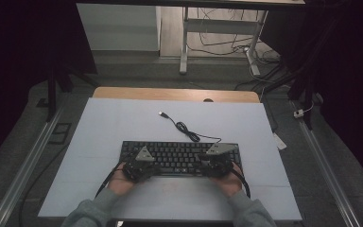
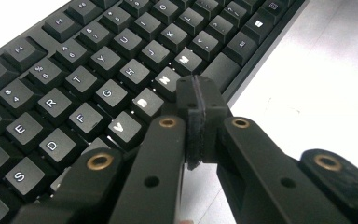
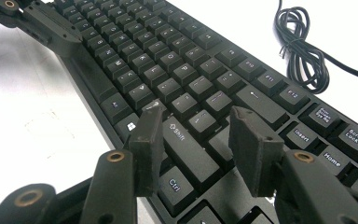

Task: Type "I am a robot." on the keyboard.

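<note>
A wooden table point(image 1: 123, 92), bare only along its far edge, carries a pale blue sheet point(image 1: 104, 127) over nearly all of its top, and on that sheet lies a black keyboard point(image 1: 179, 153) near the person's side, its black cable point(image 1: 185, 128) curling away toward the far edge.

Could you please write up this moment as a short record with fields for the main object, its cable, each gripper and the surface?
Main object: black keyboard, flat on the sheet, near the person's edge
Cable: black, partly coiled, plug end lying loose on the sheet
Left gripper: jaws shut, empty, tip over the keyboard's front edge by the space bar
Right gripper: jaws open, straddling the right Shift key
Surface: pale sheet over a wooden table
</note>
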Available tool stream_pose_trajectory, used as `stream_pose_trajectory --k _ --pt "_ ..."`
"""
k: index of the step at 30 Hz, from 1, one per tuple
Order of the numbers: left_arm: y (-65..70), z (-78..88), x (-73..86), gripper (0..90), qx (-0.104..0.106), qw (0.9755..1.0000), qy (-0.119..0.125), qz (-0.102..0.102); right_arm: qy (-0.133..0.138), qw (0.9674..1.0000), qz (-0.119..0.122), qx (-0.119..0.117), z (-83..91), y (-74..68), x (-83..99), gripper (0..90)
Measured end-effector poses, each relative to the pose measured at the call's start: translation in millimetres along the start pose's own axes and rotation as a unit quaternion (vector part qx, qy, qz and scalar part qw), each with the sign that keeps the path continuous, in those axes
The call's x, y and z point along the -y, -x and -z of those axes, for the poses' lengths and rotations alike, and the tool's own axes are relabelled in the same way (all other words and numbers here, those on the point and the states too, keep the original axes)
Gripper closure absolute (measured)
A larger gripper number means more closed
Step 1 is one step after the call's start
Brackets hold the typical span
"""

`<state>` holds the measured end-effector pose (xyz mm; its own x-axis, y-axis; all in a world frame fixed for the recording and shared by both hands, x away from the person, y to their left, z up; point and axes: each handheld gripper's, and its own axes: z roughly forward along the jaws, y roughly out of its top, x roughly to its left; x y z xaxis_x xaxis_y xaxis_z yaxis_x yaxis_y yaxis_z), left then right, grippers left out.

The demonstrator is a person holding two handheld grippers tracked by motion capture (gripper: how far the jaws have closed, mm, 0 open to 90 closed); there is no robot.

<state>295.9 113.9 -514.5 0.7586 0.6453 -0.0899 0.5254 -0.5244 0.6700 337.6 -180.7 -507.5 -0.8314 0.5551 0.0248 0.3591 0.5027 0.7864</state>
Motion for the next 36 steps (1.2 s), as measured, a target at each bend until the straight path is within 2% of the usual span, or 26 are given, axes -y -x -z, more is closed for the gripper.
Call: stream_pose_trajectory --k 9,11,15,21,24,28,30,36 --pt "-2.7 -4.5 2.0 88.6 -0.007 0.9998 -0.015 0.007 0.000 1.0000 0.000 0.000 0.0 -0.3 -0.1 55.1" --pt "-3.1 -5.5 3.1 88.7 -0.002 0.9999 -0.010 0.009 -0.001 1.0000 0.001 0.002 0.1 -0.5 -0.2 55.1" --pt "-1.5 -3.7 2.3 88.6 -0.012 0.9999 -0.010 -0.002 -0.001 1.0000 0.001 0.000 0.1 -0.7 -0.4 55.1" --pt "-5.8 14.4 -0.9 87.0 -0.019 0.9991 0.037 0.010 -0.001 1.0000 0.001 0.001 0.8 -0.2 -0.5 55.1" --pt "-10.1 24.1 -1.0 78.5 -0.022 0.9979 0.058 0.022 0.000 1.0000 0.001 0.001 0.7 -0.3 -0.5 55.0" --pt "-17.3 32.8 0.9 60.4 -0.030 0.9952 0.080 0.047 0.001 1.0000 0.001 0.001 0.6 -0.6 -0.5 55.0" --pt "-20.7 35.4 2.0 53.1 -0.031 0.9944 0.084 0.056 0.000 1.0000 0.001 0.001 0.8 -0.2 -0.5 54.9" --pt "-26.1 39.1 3.4 44.4 -0.032 0.9934 0.088 0.066 -0.002 1.0000 0.002 0.002 0.0 0.2 -0.1 54.7"
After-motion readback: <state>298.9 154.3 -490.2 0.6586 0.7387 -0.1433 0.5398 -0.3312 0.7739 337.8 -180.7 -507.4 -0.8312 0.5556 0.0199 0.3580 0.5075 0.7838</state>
